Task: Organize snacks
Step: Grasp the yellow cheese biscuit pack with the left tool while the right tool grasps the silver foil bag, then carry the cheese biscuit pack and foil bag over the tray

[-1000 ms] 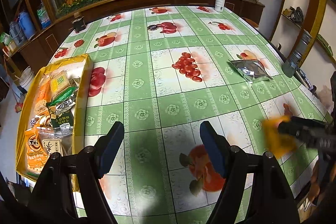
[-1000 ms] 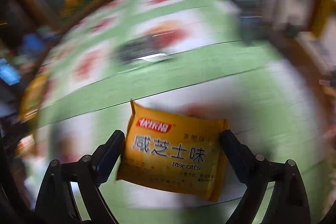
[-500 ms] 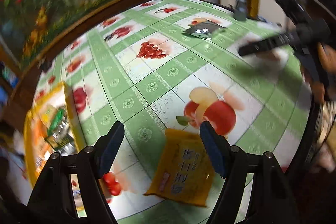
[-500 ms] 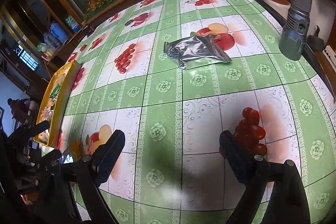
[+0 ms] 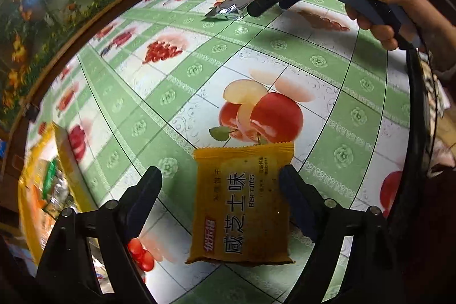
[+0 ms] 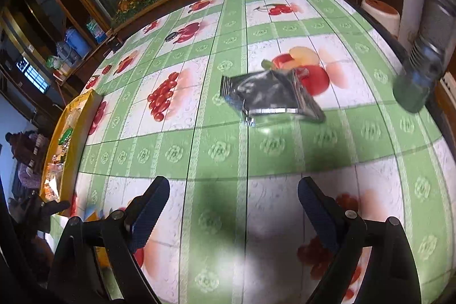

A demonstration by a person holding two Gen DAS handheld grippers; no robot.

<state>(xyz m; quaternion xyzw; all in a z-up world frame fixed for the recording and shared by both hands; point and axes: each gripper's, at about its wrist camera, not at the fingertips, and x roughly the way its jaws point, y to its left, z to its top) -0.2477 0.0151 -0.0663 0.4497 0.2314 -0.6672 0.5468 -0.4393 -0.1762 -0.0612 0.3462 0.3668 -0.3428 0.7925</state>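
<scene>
Left gripper (image 5: 219,184) spread wide, straddling orange biscuit packet (image 5: 242,207); packet flat on tablecloth (image 5: 285,53), one finger (image 5: 290,195) at its edge, so likely set for pinch; yellow tray (image 5: 61,144) of snacks off to left, probable drop spot; right gripper (image 6: 233,198) wide, empty, pointed at silver packet (image 6: 268,96), well short; likely next pick.

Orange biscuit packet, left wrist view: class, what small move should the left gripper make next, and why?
Probably close on the orange biscuit packet. It lies flat on the tablecloth between the open fingers of the left gripper, not yet pinched, and the yellow snack tray waits to the left.
</scene>
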